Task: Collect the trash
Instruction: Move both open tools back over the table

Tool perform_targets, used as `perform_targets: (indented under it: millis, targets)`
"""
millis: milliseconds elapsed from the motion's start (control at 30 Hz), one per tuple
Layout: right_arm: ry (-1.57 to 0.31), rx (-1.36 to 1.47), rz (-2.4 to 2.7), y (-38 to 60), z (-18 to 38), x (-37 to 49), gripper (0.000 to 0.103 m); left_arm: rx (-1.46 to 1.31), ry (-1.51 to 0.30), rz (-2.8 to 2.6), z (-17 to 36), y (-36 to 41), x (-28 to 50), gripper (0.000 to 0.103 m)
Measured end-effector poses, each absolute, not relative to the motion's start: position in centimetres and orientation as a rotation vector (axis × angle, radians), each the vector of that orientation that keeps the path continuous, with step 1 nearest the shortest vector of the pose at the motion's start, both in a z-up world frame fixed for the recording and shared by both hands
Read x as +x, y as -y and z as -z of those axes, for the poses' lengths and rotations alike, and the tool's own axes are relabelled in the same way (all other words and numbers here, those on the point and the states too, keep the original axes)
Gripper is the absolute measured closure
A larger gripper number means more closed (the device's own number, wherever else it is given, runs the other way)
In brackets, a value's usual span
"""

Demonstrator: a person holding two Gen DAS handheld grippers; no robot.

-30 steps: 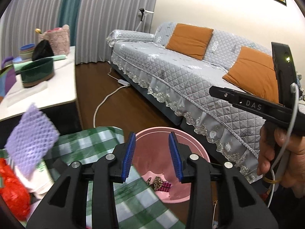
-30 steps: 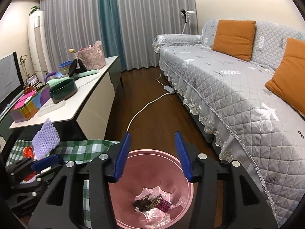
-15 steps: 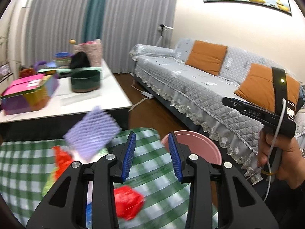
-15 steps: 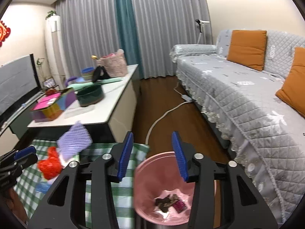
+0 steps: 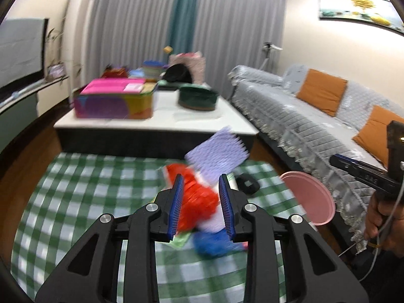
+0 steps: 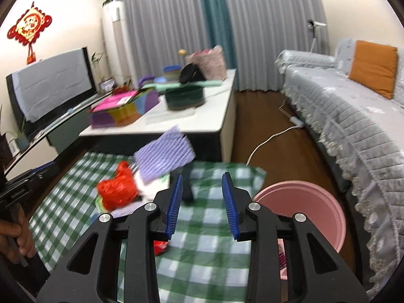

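Observation:
A pile of trash lies on the green checked cloth (image 5: pixel 83 192): a purple foam net (image 5: pixel 217 154), a red crumpled bag (image 5: pixel 199 199), a blue wrapper (image 5: pixel 214 242) and a small black object (image 5: pixel 248 183). My left gripper (image 5: pixel 200 204) hovers over the pile with its jaws closing; the red bag shows in the gap beyond the tips, and the pads press on nothing. My right gripper (image 6: pixel 203 204) hangs over the cloth (image 6: pixel 202 257) beside the black object (image 6: pixel 188 186), jaws closing with nothing between them. The pink bin (image 6: pixel 303 209) stands to its right, and the red bag (image 6: pixel 117 189) lies to its left.
A white low table (image 5: pixel 161 118) with a colourful box (image 5: pixel 113 101) and a dark green bowl (image 5: pixel 198 98) stands behind the cloth. A grey covered sofa (image 6: pixel 353 126) runs along the right. A white cable (image 6: pixel 265 141) crosses the wooden floor. A TV (image 6: pixel 50 85) is at the left.
Both views have swung left, away from the pink bin and onto the trash pile on the checked cloth. Both pairs of jaws have narrowed.

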State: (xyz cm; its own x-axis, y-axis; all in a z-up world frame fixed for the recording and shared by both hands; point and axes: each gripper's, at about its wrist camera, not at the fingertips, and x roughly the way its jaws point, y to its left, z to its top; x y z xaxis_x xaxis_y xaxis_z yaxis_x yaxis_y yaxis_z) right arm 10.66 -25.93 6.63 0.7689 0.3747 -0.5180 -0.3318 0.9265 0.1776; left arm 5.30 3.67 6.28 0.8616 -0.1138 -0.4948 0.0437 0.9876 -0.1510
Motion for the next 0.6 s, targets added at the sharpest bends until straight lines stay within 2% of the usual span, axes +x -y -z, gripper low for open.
perform_targets:
  millis: [233,300,367,533,600]
  targets:
    - [-0.661,0.033,-0.468,21.3,-2.8,11.0,0.067,-0.176,-0.561,0.029,-3.8,-5.9,6.1,0.075]
    - [-0.675,0.016,-0.487,20.1,-1.9,11.1,0.059,-0.184,-0.556,0.023,-3.6,-6.3,5.8,0.075]
    - [-0.690,-0.009,-0.503,19.0,-0.8,11.2,0.045,-0.191,-0.549,0.019,-3.7,-6.5,6.0,0.075]
    - [-0.755,-0.060,-0.546,16.7,1.8,11.5,0.025,-0.206,-0.548,0.017,-3.2,-6.8,6.5,0.075]
    - [-0.779,-0.086,-0.564,15.8,2.7,11.6,0.023,-0.219,-0.556,0.018,-2.8,-6.9,6.9,0.075]
